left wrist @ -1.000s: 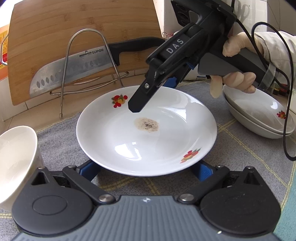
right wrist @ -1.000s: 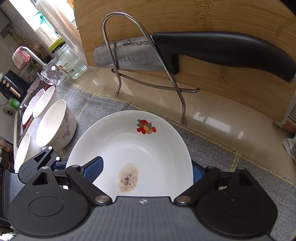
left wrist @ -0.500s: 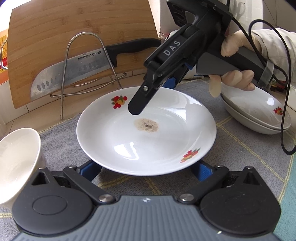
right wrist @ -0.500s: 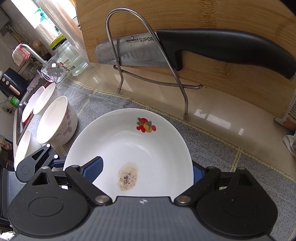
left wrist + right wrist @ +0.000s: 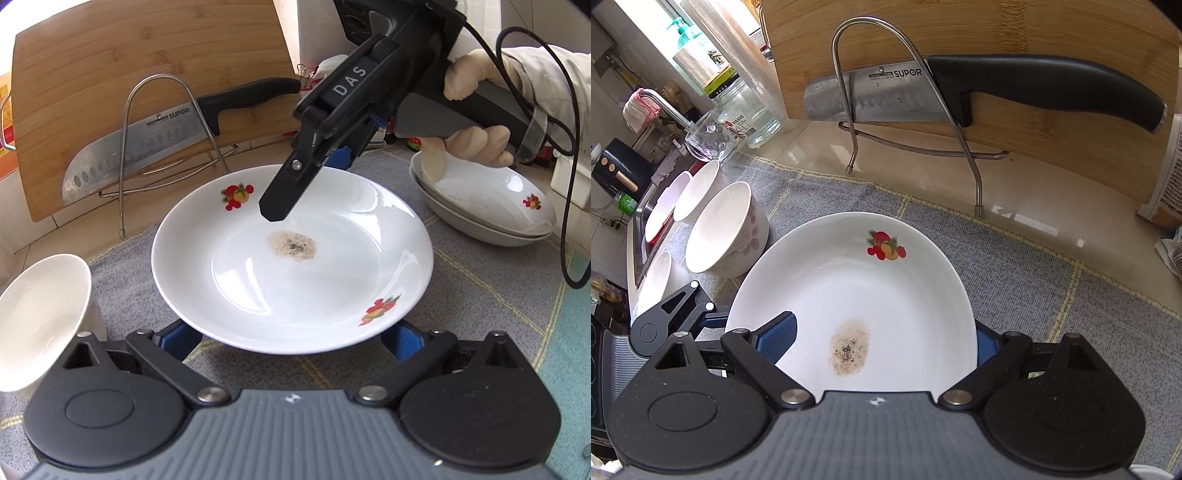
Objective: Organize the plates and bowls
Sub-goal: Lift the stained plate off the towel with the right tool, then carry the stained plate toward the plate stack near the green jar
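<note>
Left wrist view, white round ceramic plate with fruit motifs and a brown stain (image 5: 291, 266) lying on grey cloth-covered surface (image 5: 480, 295), left gripper (image 5: 291, 341) fingers spread at its near rim, right gripper (image 5: 310, 181) fingers spread straddling its far rim.

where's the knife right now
In both views the knife rests in the wire rack against the upright cutting board, on the counter behind the stained plate.
</note>
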Available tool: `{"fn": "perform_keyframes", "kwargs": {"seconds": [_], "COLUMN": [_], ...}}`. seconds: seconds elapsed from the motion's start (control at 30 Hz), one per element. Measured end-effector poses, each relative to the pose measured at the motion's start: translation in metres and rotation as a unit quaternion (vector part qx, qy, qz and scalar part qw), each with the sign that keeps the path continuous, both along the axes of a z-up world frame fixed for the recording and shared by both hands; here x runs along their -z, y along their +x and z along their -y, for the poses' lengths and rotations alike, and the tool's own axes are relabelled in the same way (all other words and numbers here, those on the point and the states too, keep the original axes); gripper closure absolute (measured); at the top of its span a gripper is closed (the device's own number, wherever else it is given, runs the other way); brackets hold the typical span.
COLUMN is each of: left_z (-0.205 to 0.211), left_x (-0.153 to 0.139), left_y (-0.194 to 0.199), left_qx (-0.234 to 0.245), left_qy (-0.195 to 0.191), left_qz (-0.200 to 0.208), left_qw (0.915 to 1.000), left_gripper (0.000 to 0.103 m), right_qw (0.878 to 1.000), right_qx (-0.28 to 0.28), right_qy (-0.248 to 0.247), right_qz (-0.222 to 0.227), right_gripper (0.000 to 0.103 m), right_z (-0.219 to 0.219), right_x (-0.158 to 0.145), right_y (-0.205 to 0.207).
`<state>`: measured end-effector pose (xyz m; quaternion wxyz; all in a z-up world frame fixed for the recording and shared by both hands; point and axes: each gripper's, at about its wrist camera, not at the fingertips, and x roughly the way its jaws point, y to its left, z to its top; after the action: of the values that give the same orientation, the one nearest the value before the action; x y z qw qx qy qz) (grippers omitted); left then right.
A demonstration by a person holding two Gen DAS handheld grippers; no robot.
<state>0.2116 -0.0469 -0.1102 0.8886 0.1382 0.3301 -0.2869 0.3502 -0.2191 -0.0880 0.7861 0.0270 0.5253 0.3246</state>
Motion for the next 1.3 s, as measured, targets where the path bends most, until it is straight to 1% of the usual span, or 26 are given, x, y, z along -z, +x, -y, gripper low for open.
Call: {"fn": "perform_keyframes", "kwargs": {"seconds": [0.27,0.57,0.87,1.3], "left_z": [-0.005,-0.003,0.002,0.018], "left_x": [-0.01,-0.02,-0.032,-0.038], "left_y": [-0.015,-0.024,-0.037,-0.051], "left_qx": [0.02,0.041,0.063,0.106], "left_qy": [0.009,0.017,0.023,0.022], "left_qz": [-0.002,-0.002,-0.009,-0.021], "left_qw": [0.9997,0.999,0.9977,0.9939], "left_gripper": [0.002,0.002,0.002,0.002], "right_qw": [1.0,1.0,0.999,0.997], "right_qx": [0.002,0.014,0.036,0.078], "right_qy": [0.004,0.006,0.013,0.017], "right_qz": [-0.002,0.001,0.005,0.007], "right_gripper": [0.006,0.006,0.006,0.006], "right_z": [0.001,0.002,0.012,0.029], "right_x": [-0.009,-0.018,-0.027,-0.032], "right_y": [-0.021,-0.041,-0.066,-0.099]}}
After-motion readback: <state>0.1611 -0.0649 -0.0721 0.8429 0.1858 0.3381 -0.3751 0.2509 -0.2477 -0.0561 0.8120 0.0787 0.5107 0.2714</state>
